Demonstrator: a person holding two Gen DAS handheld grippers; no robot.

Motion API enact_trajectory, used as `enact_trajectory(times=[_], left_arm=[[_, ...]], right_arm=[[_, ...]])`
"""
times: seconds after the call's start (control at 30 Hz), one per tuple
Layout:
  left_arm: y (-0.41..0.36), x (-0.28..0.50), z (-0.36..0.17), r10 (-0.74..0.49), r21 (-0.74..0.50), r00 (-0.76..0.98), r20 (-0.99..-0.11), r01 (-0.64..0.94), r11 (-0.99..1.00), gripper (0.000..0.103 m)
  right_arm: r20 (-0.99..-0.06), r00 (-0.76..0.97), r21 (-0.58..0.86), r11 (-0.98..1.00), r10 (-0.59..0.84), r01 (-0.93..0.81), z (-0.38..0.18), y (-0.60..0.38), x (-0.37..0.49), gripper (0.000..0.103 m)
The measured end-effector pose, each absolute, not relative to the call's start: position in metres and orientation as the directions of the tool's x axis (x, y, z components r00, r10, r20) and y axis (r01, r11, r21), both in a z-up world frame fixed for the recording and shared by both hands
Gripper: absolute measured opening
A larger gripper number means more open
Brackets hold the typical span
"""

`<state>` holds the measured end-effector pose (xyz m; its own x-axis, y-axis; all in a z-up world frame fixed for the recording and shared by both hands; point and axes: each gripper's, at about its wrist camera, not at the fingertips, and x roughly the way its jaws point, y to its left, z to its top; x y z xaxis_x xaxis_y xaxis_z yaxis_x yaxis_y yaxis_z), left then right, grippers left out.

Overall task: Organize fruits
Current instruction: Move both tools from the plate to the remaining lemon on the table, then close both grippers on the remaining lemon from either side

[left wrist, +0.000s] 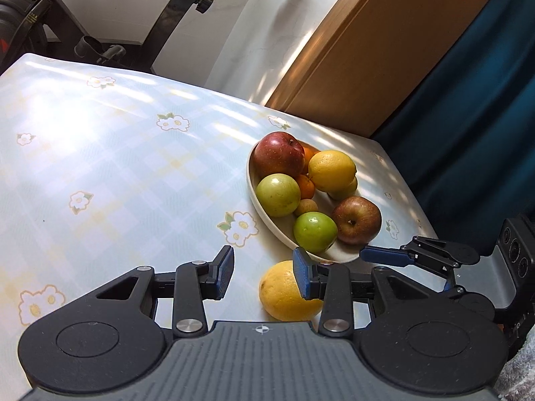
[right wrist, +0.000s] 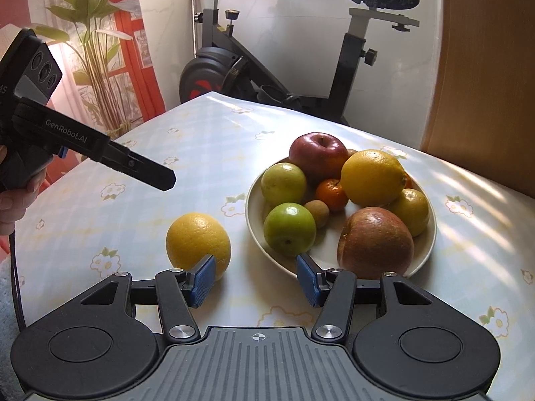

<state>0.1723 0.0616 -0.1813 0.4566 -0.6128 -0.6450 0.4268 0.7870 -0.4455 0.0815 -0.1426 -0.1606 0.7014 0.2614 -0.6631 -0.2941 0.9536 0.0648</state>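
A loose yellow citrus fruit (left wrist: 284, 297) (right wrist: 197, 242) lies on the flowered tablecloth just in front of a cream bowl (left wrist: 337, 254) (right wrist: 255, 209). The bowl holds red apples (right wrist: 317, 153), green apples (right wrist: 289, 229), yellow citrus (right wrist: 372, 177), small oranges and a small brown fruit. My left gripper (left wrist: 264, 272) (right wrist: 165, 178) stands open over bare cloth, and its right finger partly covers the loose fruit. My right gripper (right wrist: 255, 280) (left wrist: 367, 254) is open too, hovering between the loose fruit and the bowl's near rim, with nothing between its pads.
An exercise bike (right wrist: 301, 67) stands behind the table's far edge, with a potted plant (right wrist: 93, 50) at the far left. A wooden panel (left wrist: 367, 50) and a blue curtain (left wrist: 468, 117) rise beyond the right edge. A hand (right wrist: 10, 200) holds the left gripper.
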Motion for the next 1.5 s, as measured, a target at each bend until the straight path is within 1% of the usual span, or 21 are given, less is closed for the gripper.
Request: enact_trajectory(times=[0.1,0.27,0.4,0.57,0.63,1.0,1.5], left_arm=[[0.063,0.169,-0.183,-0.644,-0.48,0.435,-0.63,0.434,0.763,0.04],[0.06,0.161,-0.186,-0.64,-0.451,0.426,-0.64,0.466,0.761,0.04],[0.057,0.159,-0.188,-0.646,-0.451,0.423,-0.635,0.476,0.755,0.04],[0.055,0.162,-0.192,-0.657,-0.463,0.404,-0.637,0.48,0.745,0.039],[0.055,0.164,-0.195,-0.664,-0.478,0.394,-0.635,0.475,0.739,0.036],[0.051,0.167,-0.213,-0.69,-0.525,0.336,-0.641,0.463,0.714,0.036],[0.05,0.177,-0.216,-0.713,-0.574,0.345,-0.611,0.427,0.699,0.034]], right_arm=[[-0.678,0.681,0.056,0.944,0.276,-0.326,-0.168,-0.131,0.08,0.05],[-0.687,0.661,0.065,0.932,0.302,-0.357,-0.175,-0.119,0.081,0.05],[-0.689,0.652,0.077,0.927,0.316,-0.368,-0.179,-0.116,0.083,0.049],[-0.687,0.646,0.098,0.922,0.335,-0.374,-0.182,-0.114,0.085,0.043],[-0.687,0.642,0.102,0.92,0.341,-0.379,-0.183,-0.114,0.087,0.041],[-0.685,0.63,0.123,0.911,0.366,-0.395,-0.188,-0.111,0.091,0.041],[-0.683,0.63,0.134,0.911,0.369,-0.389,-0.19,-0.112,0.093,0.041]])
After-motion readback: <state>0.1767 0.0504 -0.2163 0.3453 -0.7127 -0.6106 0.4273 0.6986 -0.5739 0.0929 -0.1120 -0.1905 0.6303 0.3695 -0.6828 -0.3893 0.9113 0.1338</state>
